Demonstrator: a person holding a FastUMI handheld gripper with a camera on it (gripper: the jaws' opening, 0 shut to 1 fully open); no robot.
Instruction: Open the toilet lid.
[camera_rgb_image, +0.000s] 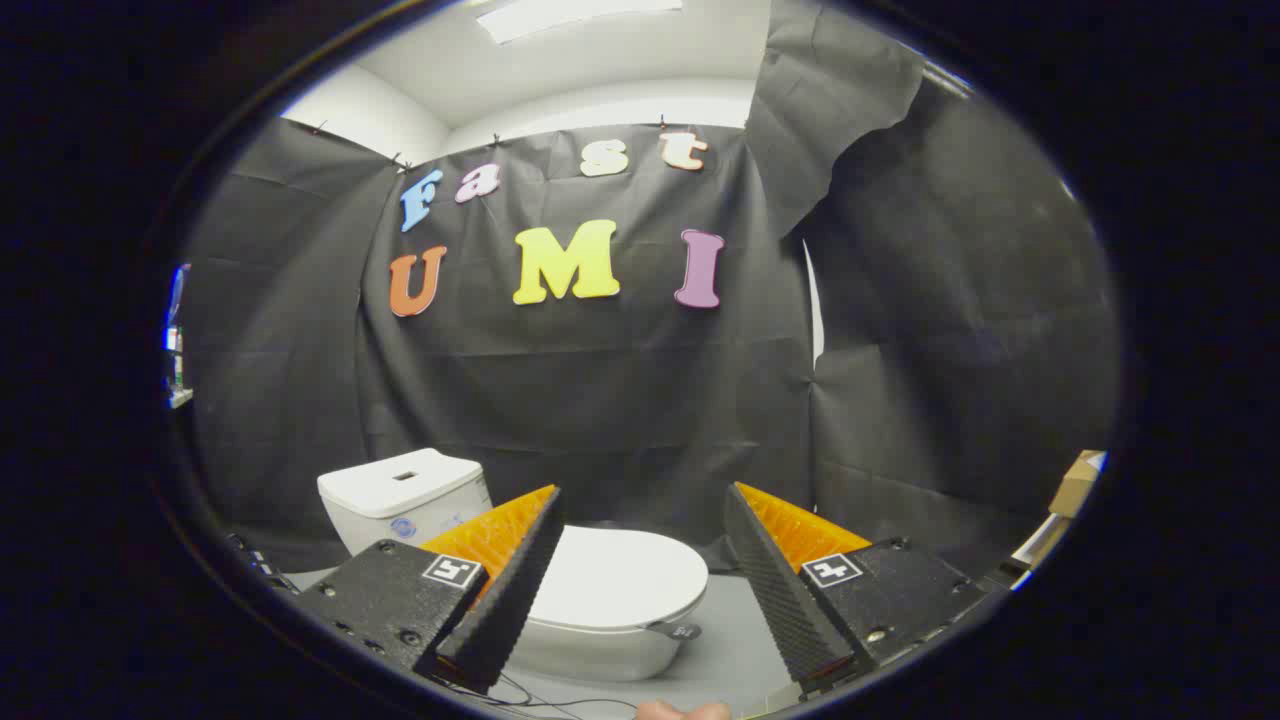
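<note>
Tool (640, 500): open, fingers spread wide with nothing between them, held in the air above the floor and apart from the toilet.
Lid (620, 575): down flat on the bowl, closed; seen in the gap between the fingers, just beyond them (its left part is hidden behind the left finger).
Tank (400, 495): white, behind the lid, against the black cloth wall (600, 400).
Floor (735, 650): grey, with the toilet standing near its back edge.
Box (1075, 485): cardboard, far right by the wall.
</note>
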